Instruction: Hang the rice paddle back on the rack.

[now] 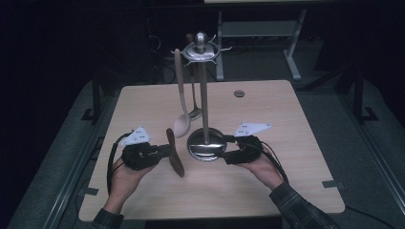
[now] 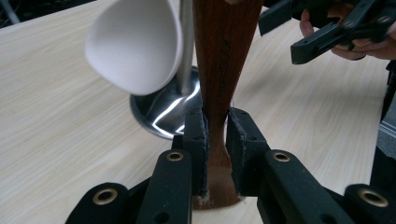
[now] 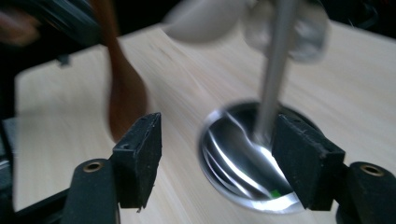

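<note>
Fingers of my left gripper (image 2: 215,140) clench the narrow neck of a brown wooden spatula (image 1: 175,152), held upright near the middle of the table (image 1: 286,191), just left of the rack's (image 1: 204,95) shiny base. My right gripper (image 3: 217,154) is spread wide, grasping nothing, its fingers either side of that base without touching. A pale ladle (image 1: 181,95) hangs from the rack.
</note>
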`<state>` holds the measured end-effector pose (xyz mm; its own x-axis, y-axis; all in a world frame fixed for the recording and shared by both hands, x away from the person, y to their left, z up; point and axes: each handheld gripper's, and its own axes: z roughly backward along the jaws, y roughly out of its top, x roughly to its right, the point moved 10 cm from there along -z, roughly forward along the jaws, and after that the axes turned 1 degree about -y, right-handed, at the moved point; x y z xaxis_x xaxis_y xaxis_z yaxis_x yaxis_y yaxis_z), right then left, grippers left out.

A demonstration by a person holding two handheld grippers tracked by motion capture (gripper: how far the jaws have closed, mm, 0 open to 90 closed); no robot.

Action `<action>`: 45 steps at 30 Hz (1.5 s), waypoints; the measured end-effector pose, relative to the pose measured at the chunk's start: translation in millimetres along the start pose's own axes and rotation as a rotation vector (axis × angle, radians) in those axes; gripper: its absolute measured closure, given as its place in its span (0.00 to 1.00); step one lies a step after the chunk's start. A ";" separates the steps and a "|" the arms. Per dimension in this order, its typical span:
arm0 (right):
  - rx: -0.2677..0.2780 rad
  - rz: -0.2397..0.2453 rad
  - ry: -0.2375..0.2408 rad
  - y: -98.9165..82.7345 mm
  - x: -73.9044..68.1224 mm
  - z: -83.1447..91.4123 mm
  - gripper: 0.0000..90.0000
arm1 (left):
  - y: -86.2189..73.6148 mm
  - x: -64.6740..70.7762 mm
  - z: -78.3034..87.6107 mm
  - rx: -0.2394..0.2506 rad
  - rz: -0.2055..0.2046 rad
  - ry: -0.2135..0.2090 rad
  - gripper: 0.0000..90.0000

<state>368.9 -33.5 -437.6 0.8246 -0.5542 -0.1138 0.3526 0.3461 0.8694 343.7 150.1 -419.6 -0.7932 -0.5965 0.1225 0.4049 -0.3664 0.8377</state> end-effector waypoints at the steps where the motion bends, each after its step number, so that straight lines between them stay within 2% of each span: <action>1: 0.009 0.010 0.010 6.0 -5.0 -0.6 0.37 | 1.4 1.5 -1.4 -0.003 -0.006 -0.001 0.87; 6: 0.069 0.037 0.075 34.9 -32.2 -3.7 0.43 | 11.6 13.2 -10.5 0.002 -0.031 -0.016 0.87; 10: 0.103 0.051 0.112 51.0 -47.3 -8.0 0.48 | 16.5 22.9 -20.5 0.000 -0.048 -0.034 0.87; 15: 0.117 0.053 0.128 59.1 -55.4 -16.4 0.54 | 21.6 29.1 -26.4 -0.001 -0.068 -0.036 0.87; 19: 0.127 0.026 0.125 59.9 -54.1 -20.6 0.62 | 25.2 31.2 -28.0 0.008 -0.072 -0.035 0.87; 27: 0.139 0.021 0.121 61.8 -54.4 -23.3 0.80 | 29.0 31.4 -28.3 0.021 -0.077 -0.029 0.87; 33: 0.151 0.028 0.100 62.6 -51.1 -21.8 0.83 | 30.5 32.4 -28.5 0.029 -0.071 -0.035 0.87; 35: 0.154 0.035 0.093 62.9 -49.9 -20.1 0.84 | 28.2 31.9 -28.2 0.013 -0.074 -0.038 0.86; 42: 0.140 0.031 0.088 59.2 -42.9 -21.0 0.84 | 18.8 26.3 -25.9 -0.034 -0.055 -0.047 0.66; 44: 0.141 0.037 0.087 59.8 -42.6 -20.0 0.84 | 13.5 23.3 -24.6 -0.058 -0.065 -0.044 0.61; 45: 0.144 0.036 0.088 60.7 -42.4 -19.0 0.84 | 10.7 23.1 -24.8 -0.058 -0.046 -0.045 0.59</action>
<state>363.8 25.4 -389.1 0.8735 -0.4725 -0.1175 0.2602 0.2491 0.9329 340.9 114.6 -421.1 -0.8305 -0.5461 0.1094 0.3921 -0.4339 0.8112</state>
